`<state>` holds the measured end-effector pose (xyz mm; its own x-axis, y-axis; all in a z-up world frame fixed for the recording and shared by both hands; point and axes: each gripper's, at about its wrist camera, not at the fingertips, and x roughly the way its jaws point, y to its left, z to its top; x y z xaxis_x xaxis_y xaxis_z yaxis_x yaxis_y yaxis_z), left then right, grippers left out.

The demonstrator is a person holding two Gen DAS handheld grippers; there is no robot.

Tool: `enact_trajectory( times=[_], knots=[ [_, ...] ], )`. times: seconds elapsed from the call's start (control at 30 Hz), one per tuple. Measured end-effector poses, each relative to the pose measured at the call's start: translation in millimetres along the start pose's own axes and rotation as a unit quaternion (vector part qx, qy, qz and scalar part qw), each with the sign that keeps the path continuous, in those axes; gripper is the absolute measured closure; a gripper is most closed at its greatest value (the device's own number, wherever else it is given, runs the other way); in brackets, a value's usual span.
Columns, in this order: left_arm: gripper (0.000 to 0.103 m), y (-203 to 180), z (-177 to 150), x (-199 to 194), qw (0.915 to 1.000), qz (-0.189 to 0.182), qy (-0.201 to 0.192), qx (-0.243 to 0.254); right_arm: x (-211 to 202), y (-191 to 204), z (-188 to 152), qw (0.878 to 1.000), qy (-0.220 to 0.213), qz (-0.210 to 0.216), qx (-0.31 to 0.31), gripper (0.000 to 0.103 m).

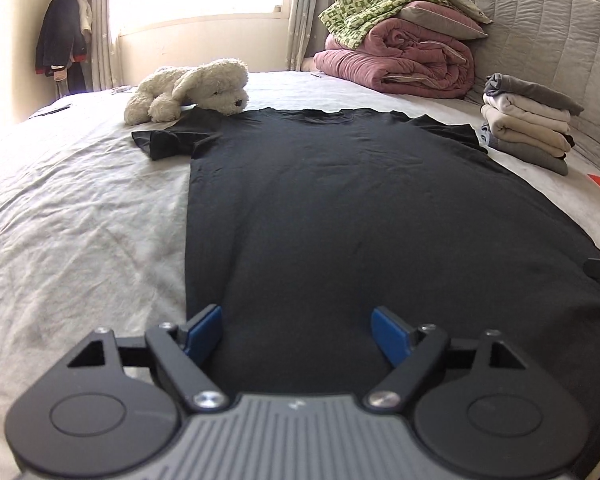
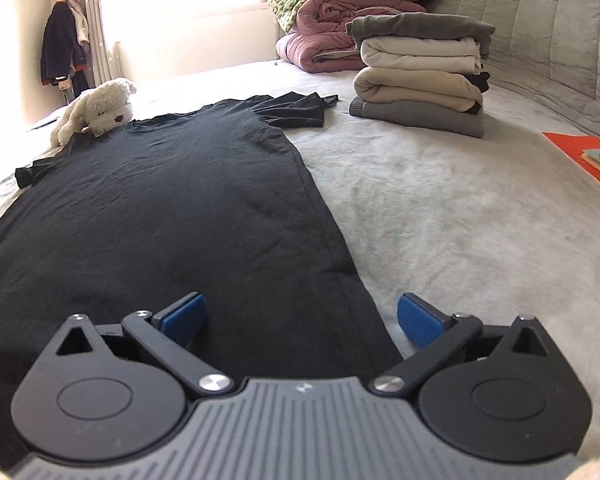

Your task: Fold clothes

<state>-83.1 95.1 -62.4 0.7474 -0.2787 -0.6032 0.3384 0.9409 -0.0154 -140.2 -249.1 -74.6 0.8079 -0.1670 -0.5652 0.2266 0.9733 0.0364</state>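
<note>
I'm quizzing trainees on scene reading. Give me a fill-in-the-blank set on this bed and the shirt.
1. The black T-shirt lies spread ____ on the bed.
2. The white plush dog lies beside the shirt's ____.
3. Both the left gripper and the right gripper have their jaws ____.
4. The stack of folded clothes has a ____ garment on top.

Answers: flat; collar; open; grey

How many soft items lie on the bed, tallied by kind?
Flat black short-sleeved T-shirt: 1
Stack of folded garments, layers showing (grey, cream, beige, a black one barely peeking out, grey): 5
White plush toy dog: 1
Rolled pink quilt: 1
Green patterned blanket: 1
Pink-trimmed pillow: 1
Total: 10
</note>
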Motion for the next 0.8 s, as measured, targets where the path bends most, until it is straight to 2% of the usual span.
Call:
enact_trajectory(
  times=[0.1, 0.2, 0.3, 0.37, 0.43, 0.57, 0.67, 0.73, 0.8],
  knots=[
    [0.018, 3.1, -14.6, -24.8, 0.9998, 0.008, 0.000, -0.016, -20.2, -2.3, -20.1, 1.000, -0.024, -0.011, -0.012, 0.000],
    [0.018, 8.8, -27.3, -49.4, 0.9981, 0.019, -0.007, -0.058, -37.6, -3.5, -30.2, 0.999, -0.037, -0.021, -0.009, 0.000],
    [0.019, 21.0, -49.6, -74.6, 0.9921, 0.018, -0.032, -0.120, -52.4, -6.8, -35.4, 0.998, -0.054, -0.026, -0.005, 0.000],
    [0.024, 29.7, -69.8, -90.4, 0.9861, 0.007, -0.059, -0.155, -60.7, -13.2, -38.8, 0.997, -0.068, -0.037, -0.005, 0.000],
    [0.035, 30.8, -79.4, -100.7, 0.9844, 0.006, -0.067, -0.162, -68.9, -19.6, -42.2, 0.995, -0.081, -0.049, -0.005, 0.000],
    [0.045, 29.0, -85.7, -109.9, 0.9843, 0.009, -0.062, -0.165, -72.3, -42.6, -43.8, 0.992, -0.079, -0.079, 0.060, 0.000],
    [0.064, 30.0, -87.8, -110.9, 0.9833, 0.015, -0.058, -0.172, -72.8, -45.0, -42.2, 0.988, -0.092, -0.092, 0.077, 0.000],
    [0.085, 37.2, -89.8, -111.4, 0.9779, -0.005, -0.054, -0.202, -71.4, -41.0, -41.8, 0.988, -0.098, -0.092, 0.071, 0.000],
    [0.095, 44.0, -91.8, -110.7, 0.9708, -0.025, -0.049, -0.233, -67.1, -34.4, -42.4, 0.990, -0.094, -0.091, 0.057, 0.000]
  ],
)
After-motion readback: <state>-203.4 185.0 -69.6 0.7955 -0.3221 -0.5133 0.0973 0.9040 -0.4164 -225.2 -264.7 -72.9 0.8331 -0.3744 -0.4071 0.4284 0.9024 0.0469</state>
